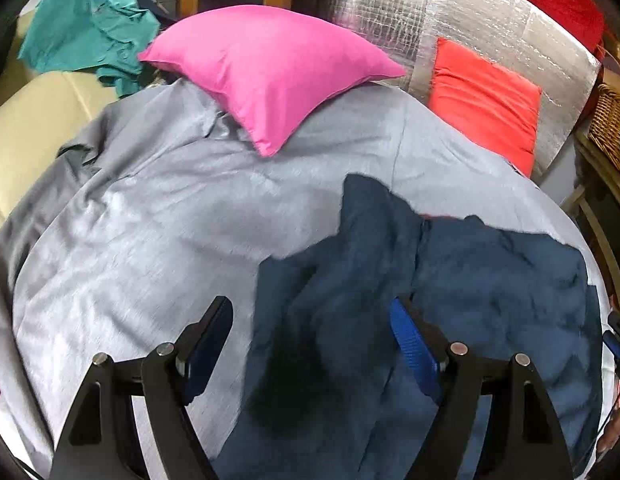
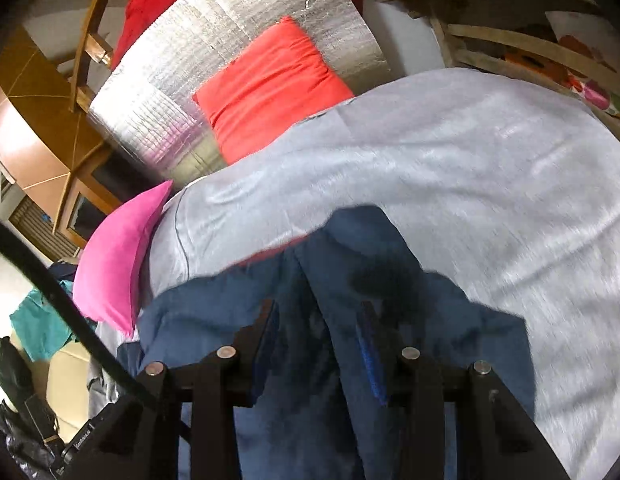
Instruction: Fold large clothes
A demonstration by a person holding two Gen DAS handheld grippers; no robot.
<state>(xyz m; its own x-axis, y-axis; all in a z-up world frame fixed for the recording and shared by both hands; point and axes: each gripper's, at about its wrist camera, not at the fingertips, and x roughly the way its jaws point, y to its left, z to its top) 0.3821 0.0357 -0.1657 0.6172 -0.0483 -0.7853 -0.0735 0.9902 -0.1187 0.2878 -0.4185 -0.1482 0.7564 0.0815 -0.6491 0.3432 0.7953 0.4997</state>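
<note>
Item: navy garment (image 1: 449,280), crumpled on the grey bedspread (image 1: 150,220) of a bed, below a pink cushion (image 1: 266,68) and a red cushion (image 1: 481,104).

Left gripper (image 1: 310,336): jaws stood wide apart, nothing between the pads; it hung above the garment's left edge, the cloth running under and to its right.

Right gripper (image 2: 321,332): jaws part-closed with a raised fold of the navy cloth between them; a firm clamp could not be confirmed through blur.

Handling, as judged: pinch one layer at an edge or corner, lift both ends evenly, spread flat before folding.
</note>
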